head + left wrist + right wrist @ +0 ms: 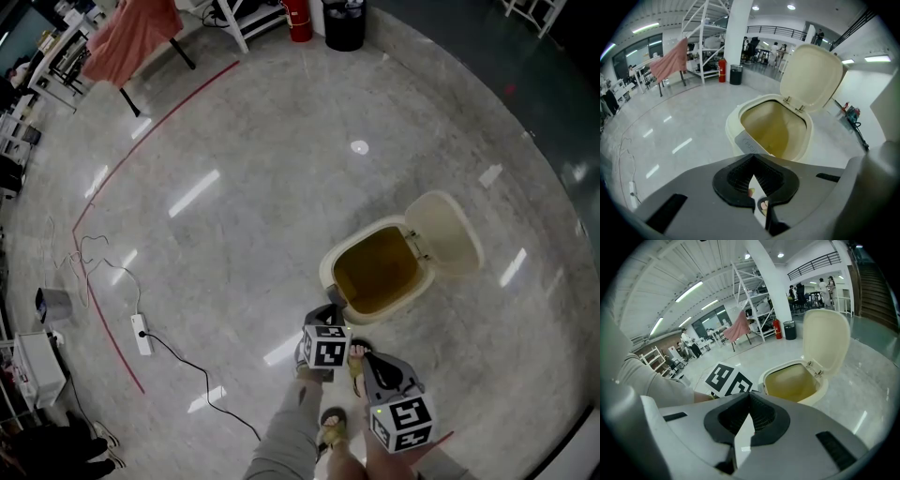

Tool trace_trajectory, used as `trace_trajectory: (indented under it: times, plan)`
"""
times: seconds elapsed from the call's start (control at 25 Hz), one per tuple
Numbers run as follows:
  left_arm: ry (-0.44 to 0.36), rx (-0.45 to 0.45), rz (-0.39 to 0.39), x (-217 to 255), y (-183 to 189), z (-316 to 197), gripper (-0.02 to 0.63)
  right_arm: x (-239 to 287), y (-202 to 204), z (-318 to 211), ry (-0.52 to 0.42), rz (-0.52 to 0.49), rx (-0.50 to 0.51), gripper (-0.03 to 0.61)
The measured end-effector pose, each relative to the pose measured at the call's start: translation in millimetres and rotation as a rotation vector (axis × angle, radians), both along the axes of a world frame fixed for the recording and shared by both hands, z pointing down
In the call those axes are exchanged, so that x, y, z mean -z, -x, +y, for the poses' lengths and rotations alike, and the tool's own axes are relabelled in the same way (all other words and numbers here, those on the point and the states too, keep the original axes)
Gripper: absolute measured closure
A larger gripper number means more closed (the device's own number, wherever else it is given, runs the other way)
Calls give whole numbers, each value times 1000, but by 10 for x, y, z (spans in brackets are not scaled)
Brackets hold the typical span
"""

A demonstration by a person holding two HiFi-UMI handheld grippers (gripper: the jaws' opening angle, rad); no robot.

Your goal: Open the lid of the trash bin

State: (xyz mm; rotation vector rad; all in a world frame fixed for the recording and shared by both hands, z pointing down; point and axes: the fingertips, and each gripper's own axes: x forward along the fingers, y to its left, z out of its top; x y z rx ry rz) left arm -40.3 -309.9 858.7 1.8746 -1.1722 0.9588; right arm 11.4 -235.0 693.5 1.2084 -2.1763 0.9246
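Observation:
The cream trash bin (330, 265) stands on the floor with its lid (446, 234) swung up and back, and its yellowish inside shows. Both grippers are held low in front of it, near the person's legs. My left gripper (330, 315) sits just short of the bin's near rim (736, 126), shut and holding nothing. My right gripper (371, 360) is a little further back and to the right, also shut and empty. The raised lid (812, 75) faces the left gripper view. In the right gripper view the bin (765, 377) and lid (826, 343) are ahead, with the left gripper's marker cube (727, 379) beside them.
A power strip (142, 335) with a black cable lies on the floor at the left, next to a red floor line (94, 272). Far off stand a black bin (344, 23), a red extinguisher (298, 19) and a pink cloth (131, 37) on a rack. The person's sandalled foot (330, 429) is below the grippers.

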Motion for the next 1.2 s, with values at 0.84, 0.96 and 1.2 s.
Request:
trace_trajectory:
  times: [0.84, 0.96, 1.2]
  plan:
    - [5, 17, 28, 404, 42, 152, 609, 257, -133, -5, -38, 19, 4, 580]
    - [-24, 14, 43, 662, 34, 242, 609, 422, -184, 17, -52, 31, 6, 580]
    - [-80, 1, 78, 1328, -59, 424, 609, 767, -279, 152, -75, 55, 15, 580]
